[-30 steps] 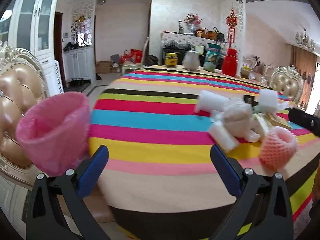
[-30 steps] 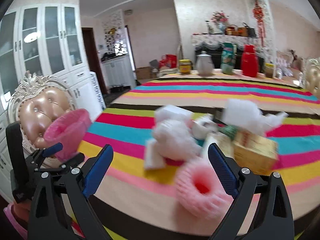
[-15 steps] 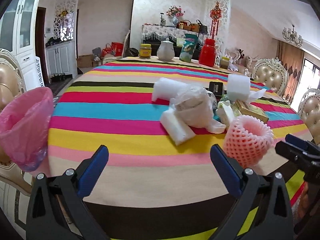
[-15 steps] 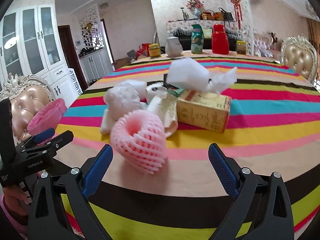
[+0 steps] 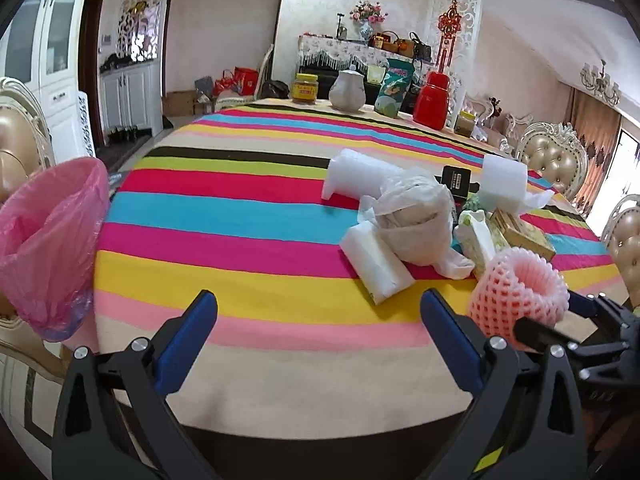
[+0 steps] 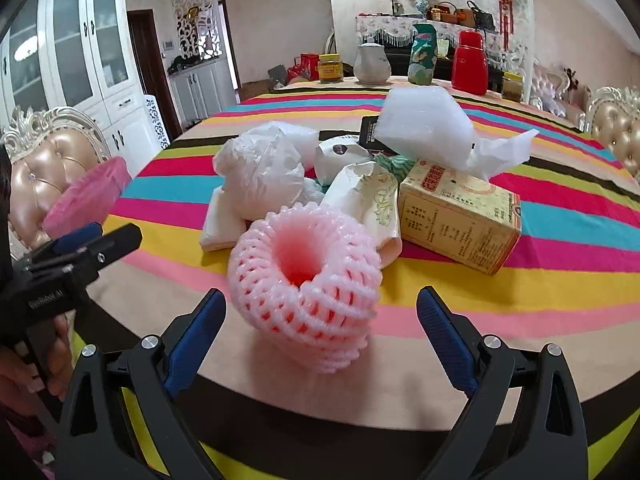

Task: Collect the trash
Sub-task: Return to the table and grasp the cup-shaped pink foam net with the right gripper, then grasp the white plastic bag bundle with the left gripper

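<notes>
A pink foam fruit net (image 6: 308, 280) stands on the striped tablecloth near the front edge. My right gripper (image 6: 320, 298) straddles it, jaws wide and closing, the blue pads clear of the net on both sides. Behind the net lies a pile of trash: a crumpled white bag (image 6: 264, 172), a tissue pack (image 6: 368, 196), a yellowish carton (image 6: 460, 216) and white foam wrap (image 6: 424, 124). My left gripper (image 5: 318, 300) hangs open over bare cloth with nothing between its fingers. A pink-lined bin (image 5: 48, 240) sits off the table's left edge. The net (image 5: 520, 284) shows at the right of the left wrist view.
At the table's far edge stand a yellow jar (image 5: 306, 88), a white teapot (image 5: 348, 90), a green packet (image 5: 394, 88) and a red flask (image 5: 434, 100). Padded chairs (image 5: 554, 160) ring the table. A black box (image 5: 456, 178) lies behind the pile.
My right gripper has come down and forward onto the pink net, which now sits between its jaws. My left gripper has shifted sideways; the bin has slid toward the left edge of its view.
</notes>
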`<state>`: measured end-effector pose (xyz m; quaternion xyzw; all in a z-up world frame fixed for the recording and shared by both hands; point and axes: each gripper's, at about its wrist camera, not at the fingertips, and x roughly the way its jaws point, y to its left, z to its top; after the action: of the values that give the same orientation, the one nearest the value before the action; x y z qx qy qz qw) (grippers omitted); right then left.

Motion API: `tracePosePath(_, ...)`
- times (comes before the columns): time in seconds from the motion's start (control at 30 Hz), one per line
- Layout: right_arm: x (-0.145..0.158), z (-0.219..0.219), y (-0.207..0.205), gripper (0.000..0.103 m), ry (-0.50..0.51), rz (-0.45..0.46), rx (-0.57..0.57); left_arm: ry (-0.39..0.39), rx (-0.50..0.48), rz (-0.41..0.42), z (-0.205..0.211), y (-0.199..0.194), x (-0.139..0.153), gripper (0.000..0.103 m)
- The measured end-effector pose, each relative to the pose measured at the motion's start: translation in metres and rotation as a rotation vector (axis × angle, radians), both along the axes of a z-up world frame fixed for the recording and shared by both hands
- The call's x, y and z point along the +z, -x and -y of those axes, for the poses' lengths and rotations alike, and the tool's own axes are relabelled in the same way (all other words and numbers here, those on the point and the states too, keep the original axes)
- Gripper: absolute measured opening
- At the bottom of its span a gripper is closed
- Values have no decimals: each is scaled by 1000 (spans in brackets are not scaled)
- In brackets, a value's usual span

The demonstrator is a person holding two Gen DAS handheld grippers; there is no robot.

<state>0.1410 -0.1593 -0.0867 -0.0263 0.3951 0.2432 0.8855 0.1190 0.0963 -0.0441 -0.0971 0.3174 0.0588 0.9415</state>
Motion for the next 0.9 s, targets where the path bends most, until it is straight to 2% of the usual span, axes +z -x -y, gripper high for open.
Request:
tracePosePath(0.03, -1, 0, -1, 80, 2, -1, 4, 5, -5, -6, 0, -4, 0, 98)
tracePosePath(0.07, -1, 3, -1, 58, -9, -1, 6, 6, -10, -12, 2, -7, -1, 98)
tracePosePath(0.1, -1, 6, -3, 51, -23, -6, 7, 7, -18, -21, 4, -13, -1, 98)
tracePosePath(0.17, 1, 13, -3, 45, -42, 2, -6, 14, -31, -27, 8, -19, -1, 98)
tracePosePath(0.47, 16, 61, -2, 43, -139, 82, -110, -12, -73, -28, 36, -68, 7, 98)
tracePosePath(0.67, 8, 82, -7, 43, -183, 40, -144, -16, -105, -18, 55, -101, 12, 97)
tracePosePath(0.73, 7, 85, -8, 43, -187, 39, -148, -53, -117, -10, 64, -108, 12, 91)
tracePosePath(0.8, 7, 88, -7, 43, -194, 40, -150, -94, -138, -26, 72, -114, 8, 76)
tracePosePath(0.83, 7, 89, -7, 43, -198, 42, -152, -115, -150, -41, 75, -115, 5, 72)
tracePosePath(0.87, 8, 89, -7, 43, -201, 42, -153, -137, -162, -57, 79, -117, 0, 62)
tracePosePath(0.9, 8, 89, -8, 43, -202, 41, -153, -148, -168, -63, 80, -117, -3, 43)
